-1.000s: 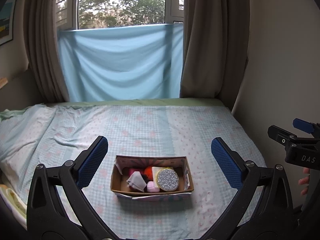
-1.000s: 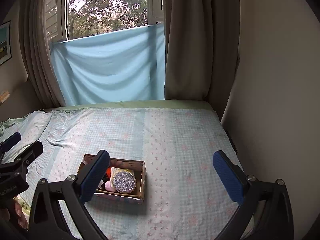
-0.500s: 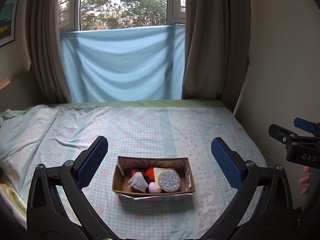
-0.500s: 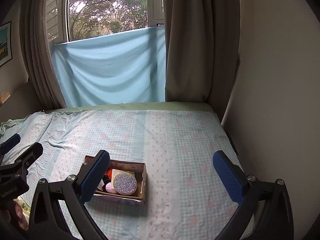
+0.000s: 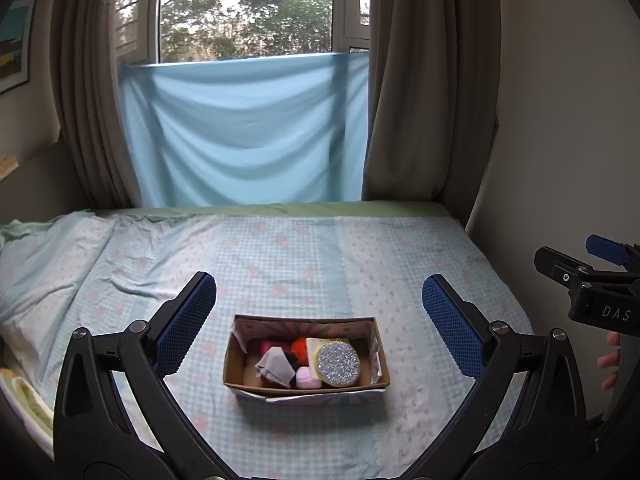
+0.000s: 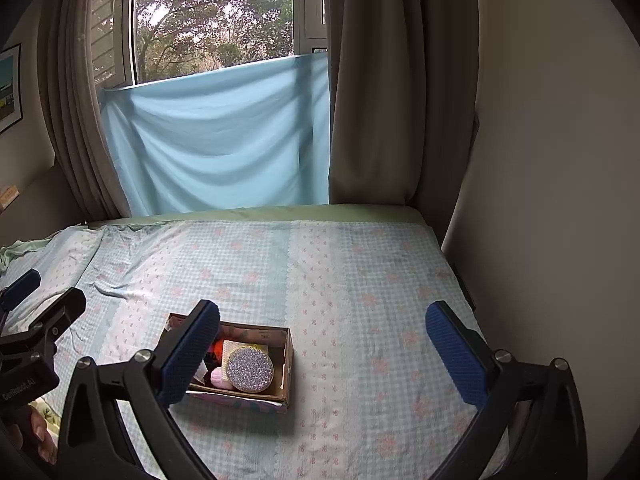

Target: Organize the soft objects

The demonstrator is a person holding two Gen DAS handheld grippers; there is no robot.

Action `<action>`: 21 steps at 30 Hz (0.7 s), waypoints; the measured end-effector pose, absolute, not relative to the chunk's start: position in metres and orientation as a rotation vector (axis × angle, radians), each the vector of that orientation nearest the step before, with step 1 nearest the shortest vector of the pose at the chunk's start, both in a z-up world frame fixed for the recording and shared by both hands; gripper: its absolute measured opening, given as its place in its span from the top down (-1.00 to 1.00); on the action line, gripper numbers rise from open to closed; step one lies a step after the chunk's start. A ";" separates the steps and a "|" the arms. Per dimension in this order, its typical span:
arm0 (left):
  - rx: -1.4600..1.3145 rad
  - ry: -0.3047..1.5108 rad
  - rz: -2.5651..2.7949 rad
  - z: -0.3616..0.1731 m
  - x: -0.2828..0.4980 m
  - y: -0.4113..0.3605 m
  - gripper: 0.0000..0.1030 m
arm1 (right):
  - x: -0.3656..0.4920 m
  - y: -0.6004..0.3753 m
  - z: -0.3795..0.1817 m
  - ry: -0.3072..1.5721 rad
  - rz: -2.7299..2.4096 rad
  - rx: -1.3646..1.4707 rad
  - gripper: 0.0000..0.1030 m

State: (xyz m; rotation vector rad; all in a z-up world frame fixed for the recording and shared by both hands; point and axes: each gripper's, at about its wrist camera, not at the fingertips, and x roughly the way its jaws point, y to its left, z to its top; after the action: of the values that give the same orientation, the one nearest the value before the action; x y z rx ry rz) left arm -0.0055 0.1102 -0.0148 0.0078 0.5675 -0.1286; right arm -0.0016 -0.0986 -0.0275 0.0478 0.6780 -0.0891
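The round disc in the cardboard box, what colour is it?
Glittery silver round disc, with a yellow edge; it shows best in the left wrist view.

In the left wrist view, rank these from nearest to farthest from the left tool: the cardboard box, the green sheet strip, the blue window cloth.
1. Cardboard box: on the bed, directly ahead of the open left tool.
2. Green sheet strip: along the bed's far edge.
3. Blue window cloth: hanging behind the bed, across the window.

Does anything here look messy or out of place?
Not much. The soft items sit jumbled inside the cardboard box, its inner flaps bent. The bedsheet is wrinkled toward the left. Nothing has spilled.
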 end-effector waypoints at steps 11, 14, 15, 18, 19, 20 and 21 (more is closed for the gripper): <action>0.009 0.568 -0.125 -0.015 -0.003 0.111 -0.99 | 0.001 -0.097 -0.028 0.680 -0.098 0.050 -1.00; 0.008 0.567 -0.125 -0.015 -0.001 0.111 -0.99 | 0.002 -0.097 -0.028 0.681 -0.101 0.049 -1.00; 0.007 0.566 -0.125 -0.015 -0.001 0.111 -0.99 | 0.003 -0.097 -0.028 0.681 -0.104 0.050 -1.00; 0.008 0.565 -0.124 -0.016 0.000 0.111 -0.99 | 0.003 -0.097 -0.028 0.681 -0.105 0.050 -1.00; 0.008 0.564 -0.125 -0.016 0.000 0.111 -0.99 | 0.003 -0.097 -0.028 0.681 -0.105 0.049 -1.00; 0.009 0.564 -0.126 -0.016 0.001 0.111 -0.99 | 0.003 -0.096 -0.028 0.682 -0.106 0.050 -0.99; 0.009 0.564 -0.125 -0.017 0.002 0.111 -0.99 | 0.003 -0.096 -0.028 0.681 -0.106 0.050 -0.99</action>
State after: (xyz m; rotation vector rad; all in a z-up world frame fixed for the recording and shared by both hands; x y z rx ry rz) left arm 0.0016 0.1107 -0.0167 0.0090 0.5638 -0.1251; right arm 0.0034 -0.0963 -0.0278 0.0496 0.6812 -0.1055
